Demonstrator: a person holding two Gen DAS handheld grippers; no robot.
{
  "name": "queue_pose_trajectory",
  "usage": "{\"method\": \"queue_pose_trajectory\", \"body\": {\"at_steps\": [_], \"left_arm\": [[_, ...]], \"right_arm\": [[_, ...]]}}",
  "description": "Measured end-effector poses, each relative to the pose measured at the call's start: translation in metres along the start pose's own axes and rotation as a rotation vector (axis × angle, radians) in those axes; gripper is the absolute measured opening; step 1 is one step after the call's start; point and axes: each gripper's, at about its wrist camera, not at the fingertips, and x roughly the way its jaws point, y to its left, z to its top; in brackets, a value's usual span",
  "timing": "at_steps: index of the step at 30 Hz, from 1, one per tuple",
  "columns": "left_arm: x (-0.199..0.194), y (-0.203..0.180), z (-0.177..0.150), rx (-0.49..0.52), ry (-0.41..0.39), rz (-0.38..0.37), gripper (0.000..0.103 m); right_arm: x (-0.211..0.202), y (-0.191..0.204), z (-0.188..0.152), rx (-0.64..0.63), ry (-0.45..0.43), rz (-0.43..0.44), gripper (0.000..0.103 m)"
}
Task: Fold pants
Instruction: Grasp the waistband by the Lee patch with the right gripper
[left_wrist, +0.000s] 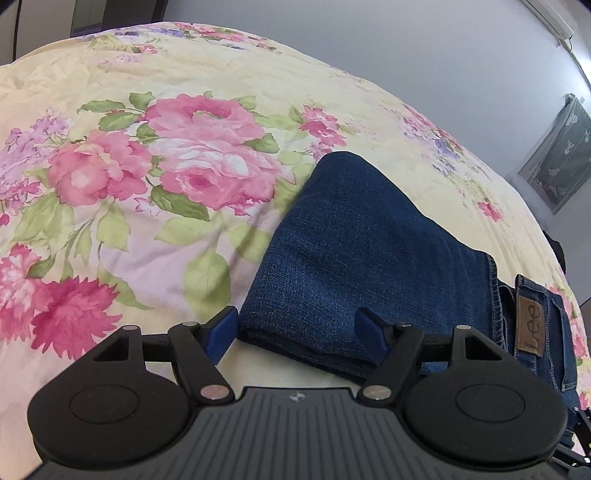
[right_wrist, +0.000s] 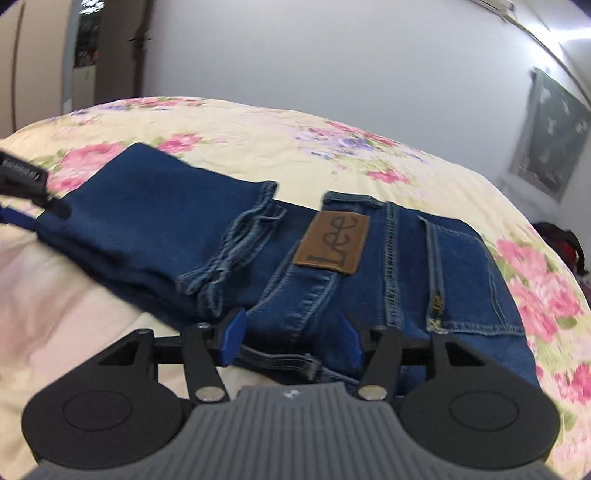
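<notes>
The blue jeans (left_wrist: 354, 254) lie folded on a bed cover (left_wrist: 155, 177) with big pink flowers, and everything here is told from those jeans.

To the left of the jeans, the cover shows a bunch of pink roses (left_wrist: 192, 155) with green leaves. The left gripper (left_wrist: 297, 330) hangs over the near left corner of the jeans. Its two blue fingers stand wide apart and nothing is pinched between them. One finger (left_wrist: 221, 332) is over the bare cover just left of the jeans, and the other is over the cloth.

On the jeans, the folded legs lie on the left part, with their hems (right_wrist: 229, 254) ending near the middle. Just right of the hems sits a brown patch (right_wrist: 332, 243) (it says "Lee"). Right of the patch is a back pocket (right_wrist: 469, 280).

The right gripper (right_wrist: 291, 339) is at the near edge of the jeans, below the patch. Its fingers are apart and let go, with the waist part showing between them but not squeezed.

Far right of the jeans, a dark picture (right_wrist: 554, 144) hangs on the wall.
</notes>
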Motion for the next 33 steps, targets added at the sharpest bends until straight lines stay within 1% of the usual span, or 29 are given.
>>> {"method": "queue_pose_trajectory", "body": {"at_steps": [2, 4, 6, 8, 9, 12, 13, 14, 15, 16, 19, 21, 24, 26, 27, 28, 30, 32, 33], "left_arm": [[-0.008, 0.002, -0.003, 0.013, -0.001, -0.021, 0.083], [-0.015, 0.004, -0.006, 0.030, -0.007, -0.036, 0.083], [-0.017, 0.009, -0.008, 0.025, -0.006, -0.034, 0.083], [-0.016, 0.011, -0.009, 0.002, 0.011, -0.025, 0.083], [-0.015, 0.011, -0.009, -0.001, 0.014, -0.026, 0.083], [-0.014, 0.008, -0.007, 0.014, 0.016, -0.023, 0.083], [-0.013, 0.007, -0.007, 0.016, 0.019, -0.020, 0.083], [-0.012, 0.007, -0.006, 0.015, 0.024, -0.016, 0.083], [-0.011, 0.008, -0.006, 0.014, 0.026, -0.013, 0.082], [-0.011, 0.009, -0.006, 0.013, 0.026, -0.013, 0.082], [-0.012, 0.010, -0.006, 0.016, 0.025, -0.014, 0.082], [-0.012, 0.011, -0.006, 0.024, 0.026, -0.011, 0.082], [-0.012, 0.010, -0.005, 0.024, 0.023, -0.009, 0.082], [-0.011, 0.010, -0.004, 0.025, 0.023, -0.011, 0.082], [-0.011, 0.010, -0.004, 0.029, 0.024, -0.009, 0.082], [-0.010, 0.009, -0.004, 0.033, 0.027, -0.005, 0.082], [-0.009, 0.008, -0.004, 0.036, 0.029, 0.002, 0.082], [-0.009, 0.009, -0.004, 0.029, 0.029, 0.004, 0.082], [-0.008, 0.010, -0.004, 0.025, 0.030, 0.005, 0.082]], "right_arm": [[0.001, 0.006, -0.004, -0.048, 0.010, -0.009, 0.052], [0.001, 0.018, -0.006, -0.134, 0.017, -0.038, 0.054], [0.010, 0.029, -0.006, -0.217, 0.024, -0.078, 0.055], [0.017, 0.031, -0.005, -0.242, 0.035, -0.110, 0.053], [0.024, 0.028, -0.003, -0.230, 0.038, -0.111, 0.053], [0.028, 0.020, 0.001, -0.191, 0.057, -0.097, 0.045], [0.029, 0.017, 0.002, -0.172, 0.060, -0.099, 0.038], [0.029, 0.013, 0.004, -0.143, 0.059, -0.094, 0.035], [0.028, 0.005, 0.005, -0.095, 0.058, -0.085, 0.027], [0.027, -0.001, 0.007, -0.052, 0.055, -0.069, 0.025], [0.025, -0.018, 0.011, 0.072, 0.038, -0.018, 0.022], [0.022, -0.020, 0.017, 0.096, 0.000, 0.018, 0.021], [0.006, -0.017, 0.036, 0.112, -0.102, 0.054, 0.020], [-0.001, -0.018, 0.045, 0.132, -0.144, 0.096, 0.020], [0.000, -0.016, 0.048, 0.130, -0.141, 0.122, 0.020], [0.005, -0.012, 0.047, 0.114, -0.129, 0.129, 0.020], [0.024, 0.003, 0.039, 0.043, -0.053, 0.113, 0.020], [0.046, 0.012, 0.025, 0.005, 0.030, 0.089, 0.024], [0.053, 0.015, 0.020, -0.014, 0.049, 0.082, 0.028]]}}
